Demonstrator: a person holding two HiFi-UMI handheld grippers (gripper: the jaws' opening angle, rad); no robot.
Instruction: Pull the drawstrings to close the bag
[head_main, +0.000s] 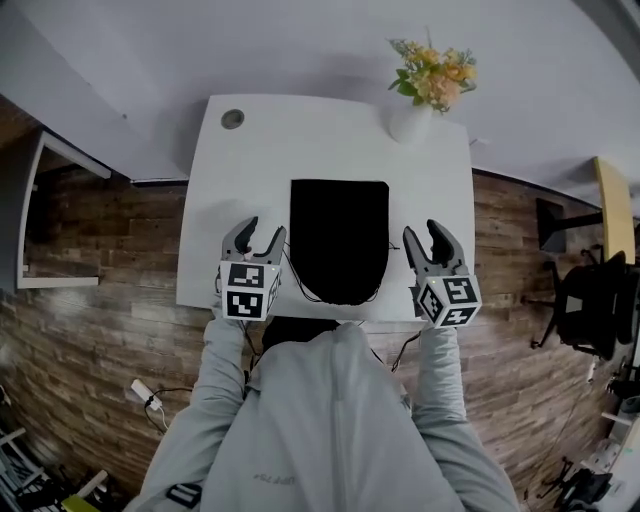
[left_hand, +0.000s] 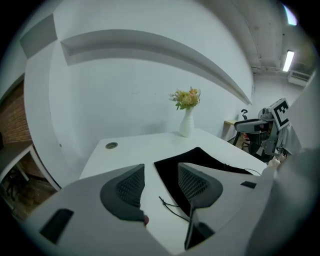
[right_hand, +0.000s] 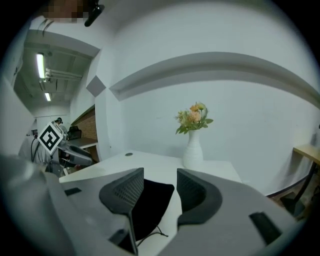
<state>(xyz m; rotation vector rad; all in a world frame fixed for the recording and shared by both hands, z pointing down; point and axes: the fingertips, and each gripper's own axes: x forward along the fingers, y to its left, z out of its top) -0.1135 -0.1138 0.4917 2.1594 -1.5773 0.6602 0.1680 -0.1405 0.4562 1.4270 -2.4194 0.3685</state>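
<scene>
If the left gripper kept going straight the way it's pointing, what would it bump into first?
Probably the white table, just left of the black bag, near the drawstring. The left gripper is open, empty, and tilted down at that spot. Depth is unclear, so it might clip the bag.

A flat black fabric bag (head_main: 339, 240) lies on the white desk (head_main: 250, 180); its thin black drawstrings (left_hand: 165, 204) trail loose at its near end.
</scene>
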